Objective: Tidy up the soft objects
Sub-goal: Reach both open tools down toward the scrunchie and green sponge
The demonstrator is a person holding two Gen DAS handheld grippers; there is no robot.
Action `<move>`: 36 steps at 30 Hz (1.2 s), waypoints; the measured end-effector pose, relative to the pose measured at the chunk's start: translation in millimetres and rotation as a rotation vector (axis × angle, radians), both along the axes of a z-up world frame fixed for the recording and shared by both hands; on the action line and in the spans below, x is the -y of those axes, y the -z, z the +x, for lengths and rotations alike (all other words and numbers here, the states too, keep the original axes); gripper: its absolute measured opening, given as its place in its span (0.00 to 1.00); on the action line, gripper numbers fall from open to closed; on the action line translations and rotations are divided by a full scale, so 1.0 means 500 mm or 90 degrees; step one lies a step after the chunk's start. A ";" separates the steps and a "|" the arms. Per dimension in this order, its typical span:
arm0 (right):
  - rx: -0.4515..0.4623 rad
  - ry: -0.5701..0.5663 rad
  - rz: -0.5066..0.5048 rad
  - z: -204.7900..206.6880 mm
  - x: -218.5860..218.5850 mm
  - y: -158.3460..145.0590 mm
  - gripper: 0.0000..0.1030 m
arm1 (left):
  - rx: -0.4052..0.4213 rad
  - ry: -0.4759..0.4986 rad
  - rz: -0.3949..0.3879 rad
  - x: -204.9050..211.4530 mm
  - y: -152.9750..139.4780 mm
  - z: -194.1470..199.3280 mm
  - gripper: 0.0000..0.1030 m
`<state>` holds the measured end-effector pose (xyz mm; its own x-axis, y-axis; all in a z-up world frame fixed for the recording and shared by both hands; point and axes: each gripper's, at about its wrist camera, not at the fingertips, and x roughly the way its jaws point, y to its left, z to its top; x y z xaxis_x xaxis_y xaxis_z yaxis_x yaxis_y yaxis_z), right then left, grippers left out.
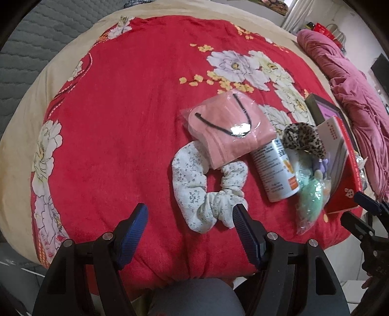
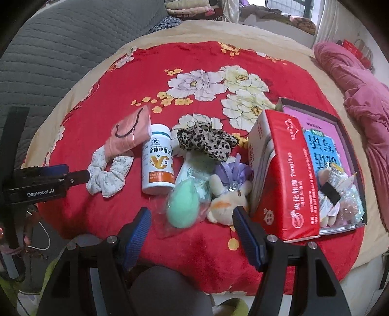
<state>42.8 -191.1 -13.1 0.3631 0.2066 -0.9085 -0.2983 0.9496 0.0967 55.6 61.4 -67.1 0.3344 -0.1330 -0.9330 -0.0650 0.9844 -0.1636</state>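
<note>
You will find a white vitamin bottle point(image 2: 158, 160) lying on the red floral blanket point(image 2: 206, 255). A red carton point(image 2: 293, 175) stands near it, touching an open shallow box point(image 2: 340, 124). A crumpled pink quilt point(image 2: 359, 97) lies beyond.

You are looking down on a bed spread with a red plush blanket point(image 1: 116, 126) printed with large white and cream flowers and small yellow blossoms. Under it a beige cover point(image 2: 80, 80) shows as a border along the far and side edges. To your left, a grey quilted surface point(image 2: 56, 48) runs beside the bed. On the right edge lies a rumpled pink quilt point(image 1: 352, 80). At the far end you can see stacked folded bedding point(image 2: 189, 7) and 1 window point(image 2: 284, 7) letting in pale daylight, with a light curtain point(image 2: 325, 26) hanging next to it. Light floor tiles point(image 1: 352, 289) show at the lower right.
</note>
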 end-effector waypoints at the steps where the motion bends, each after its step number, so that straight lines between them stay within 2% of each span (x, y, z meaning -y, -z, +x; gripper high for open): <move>1: -0.002 0.001 -0.001 0.002 -0.001 0.004 0.67 | -0.004 -0.002 0.001 -0.001 0.006 0.003 0.71; 11: -0.030 -0.006 -0.005 0.017 -0.022 0.060 0.67 | -0.028 -0.026 0.004 -0.006 0.054 0.047 0.71; 18: -0.032 -0.018 -0.043 0.030 -0.054 0.103 0.67 | -0.039 -0.027 -0.003 0.003 0.080 0.071 0.71; 23: -0.028 -0.033 -0.066 0.035 -0.072 0.118 0.67 | -0.045 -0.046 -0.025 -0.009 0.098 0.080 0.71; 26: -0.016 -0.046 -0.078 0.036 -0.083 0.122 0.67 | -0.043 -0.051 -0.022 -0.009 0.104 0.084 0.71; 32: -0.015 -0.057 -0.079 0.038 -0.091 0.124 0.56 | -0.057 -0.065 -0.015 -0.012 0.116 0.095 0.69; 36: -0.021 -0.057 -0.067 0.039 -0.083 0.125 0.52 | -0.071 -0.068 0.001 -0.011 0.120 0.103 0.61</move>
<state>62.1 -149.4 -75.6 0.3175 0.1390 -0.9380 -0.3801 0.9249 0.0084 106.9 67.0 -126.9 0.2408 -0.1006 -0.9654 -0.1871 0.9711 -0.1479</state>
